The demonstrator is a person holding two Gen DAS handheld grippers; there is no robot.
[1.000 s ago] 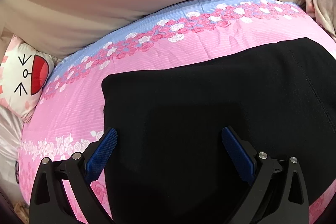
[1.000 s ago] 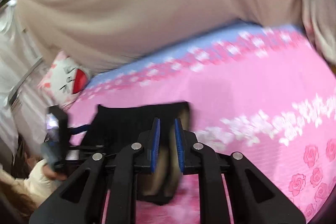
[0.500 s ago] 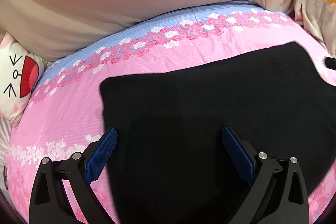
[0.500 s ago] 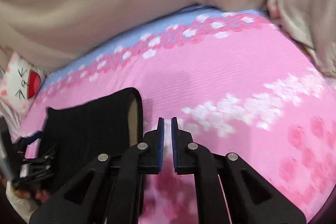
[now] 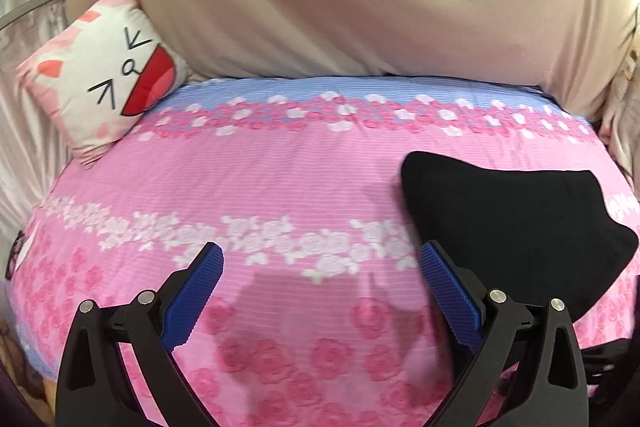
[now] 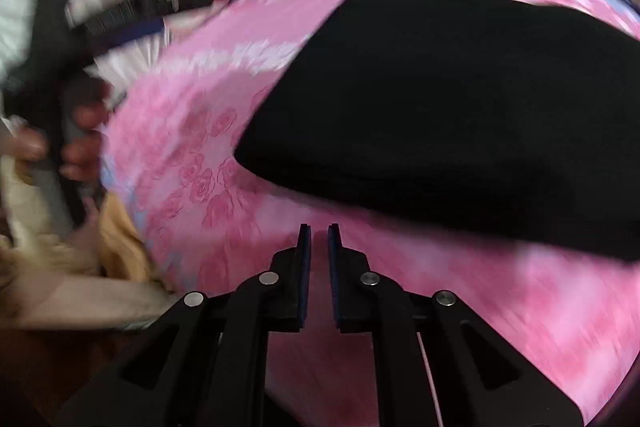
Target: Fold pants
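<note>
Folded black fabric pants (image 5: pixel 516 223) mid-right; left gripper (image 5: pixel 320 291) wide & empty, right gripper (image 6: pixel 319 247) nearly shut, empty – prob. just tidy edges on pink floral bed (image 5: pixel 280 179)

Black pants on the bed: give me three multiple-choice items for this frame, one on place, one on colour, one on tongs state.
1. In the left wrist view, the black pants lie where?
A. right of the left tongs
B. between them
C. on the cartoon pillow

2. The bedspread is mostly:
A. green
B. pink with roses
C. plain white

3. The right tongs are:
A. wide open
B. clamped on the pants
C. nearly shut, holding nothing

Answers: 1 A, the pants sit beyond the right-hand pad; 2 B, pink floral fabric fills both views; 3 C, only a narrow gap shows, with bedspread behind it.
</note>
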